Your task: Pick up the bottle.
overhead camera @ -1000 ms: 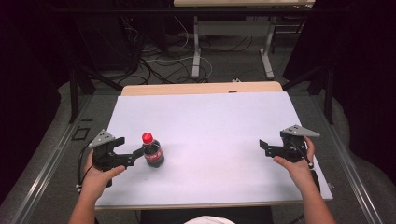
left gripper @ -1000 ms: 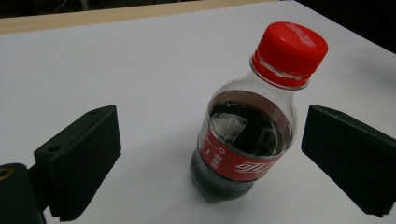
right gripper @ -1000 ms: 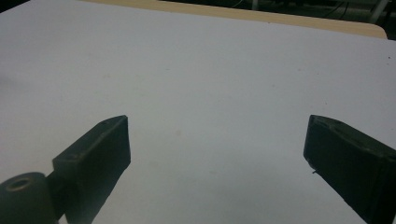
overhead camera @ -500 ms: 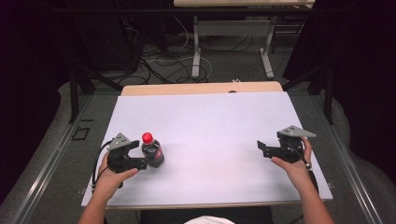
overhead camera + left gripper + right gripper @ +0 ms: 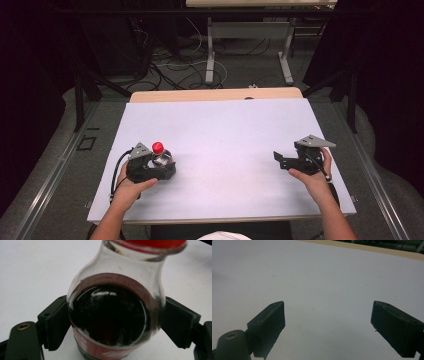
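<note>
A small bottle of dark drink (image 5: pixel 161 159) with a red cap (image 5: pixel 158 147) stands upright at the front left of the white table (image 5: pixel 225 130). My left gripper (image 5: pixel 166 166) reaches in from the left around its body. In the left gripper view the bottle (image 5: pixel 110 322) sits between the two black pads (image 5: pixel 56 322), which touch its sides; the jaws have just been closing on it. My right gripper (image 5: pixel 280 161) is held at the table's right, jaws pointing left. In the right gripper view it (image 5: pixel 328 325) stands open over bare table with nothing between its fingers.
A wooden strip (image 5: pixel 215 95) runs along the table's far edge. Beyond it are metal desk legs (image 5: pixel 210 55) and loose cables on the floor (image 5: pixel 170 65). A floor rail (image 5: pixel 45 185) runs along the left side.
My left gripper has moved right and down to the bottle and its jaws have closed onto the bottle's sides. The right hand has stayed where it was.
</note>
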